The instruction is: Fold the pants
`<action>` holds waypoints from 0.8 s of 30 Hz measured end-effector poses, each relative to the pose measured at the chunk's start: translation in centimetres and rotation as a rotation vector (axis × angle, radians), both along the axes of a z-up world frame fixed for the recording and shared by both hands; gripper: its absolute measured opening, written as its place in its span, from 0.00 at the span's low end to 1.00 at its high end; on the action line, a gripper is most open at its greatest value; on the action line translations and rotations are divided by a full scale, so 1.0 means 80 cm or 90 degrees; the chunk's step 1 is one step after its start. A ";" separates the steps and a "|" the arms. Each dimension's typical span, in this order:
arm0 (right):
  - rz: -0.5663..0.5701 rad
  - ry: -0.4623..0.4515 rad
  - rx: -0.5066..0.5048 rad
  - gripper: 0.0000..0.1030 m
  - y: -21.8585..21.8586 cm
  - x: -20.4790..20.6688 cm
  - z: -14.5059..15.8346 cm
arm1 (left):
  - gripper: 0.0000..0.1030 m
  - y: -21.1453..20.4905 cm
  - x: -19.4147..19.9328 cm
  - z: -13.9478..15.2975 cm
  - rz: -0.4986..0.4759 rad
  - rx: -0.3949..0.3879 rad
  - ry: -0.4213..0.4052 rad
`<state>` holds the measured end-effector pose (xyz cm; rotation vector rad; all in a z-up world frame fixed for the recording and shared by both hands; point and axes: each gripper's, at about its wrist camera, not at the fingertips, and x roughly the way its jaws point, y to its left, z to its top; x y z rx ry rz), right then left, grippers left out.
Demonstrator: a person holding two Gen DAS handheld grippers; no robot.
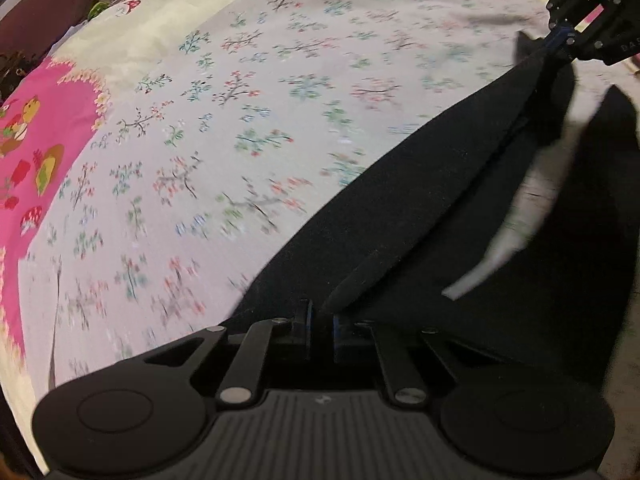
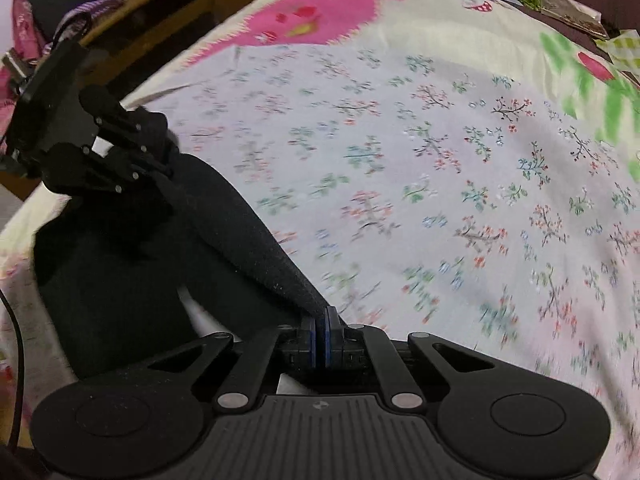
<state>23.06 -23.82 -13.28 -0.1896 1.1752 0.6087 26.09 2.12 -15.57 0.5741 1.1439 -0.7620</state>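
Note:
Black pants [image 1: 400,208] hang stretched between my two grippers above a flowered bed sheet [image 1: 240,120]. In the left wrist view my left gripper [image 1: 322,320] is shut on a fold of the pants' edge, which fills the gap between its blue pads. At the top right of that view my right gripper [image 1: 558,42] pinches the other end of the same edge. In the right wrist view my right gripper [image 2: 326,316] has its pads pressed together on the black pants [image 2: 240,236]. My left gripper [image 2: 162,156] grips the cloth at the far left; the rest droops onto the sheet.
The sheet [image 2: 440,160] has pink patches [image 1: 32,152] and a green patch [image 2: 580,76] at its borders. A wooden piece of furniture [image 2: 160,12] stands beyond the bed's far left edge. Papers and clutter [image 2: 568,4] lie past the top right edge. A cable [image 2: 18,332] runs down the left.

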 end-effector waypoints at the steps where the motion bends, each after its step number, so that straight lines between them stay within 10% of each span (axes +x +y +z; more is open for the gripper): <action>1: 0.001 0.001 0.004 0.00 0.001 -0.012 0.010 | 0.19 0.002 -0.009 0.007 0.004 -0.005 0.003; 9: 0.012 0.029 0.011 0.00 0.010 -0.104 0.047 | 0.19 0.018 -0.105 0.045 0.044 -0.036 0.041; 24: -0.069 0.091 0.032 0.00 0.000 -0.226 -0.018 | 0.19 0.007 -0.229 0.004 0.099 -0.033 0.113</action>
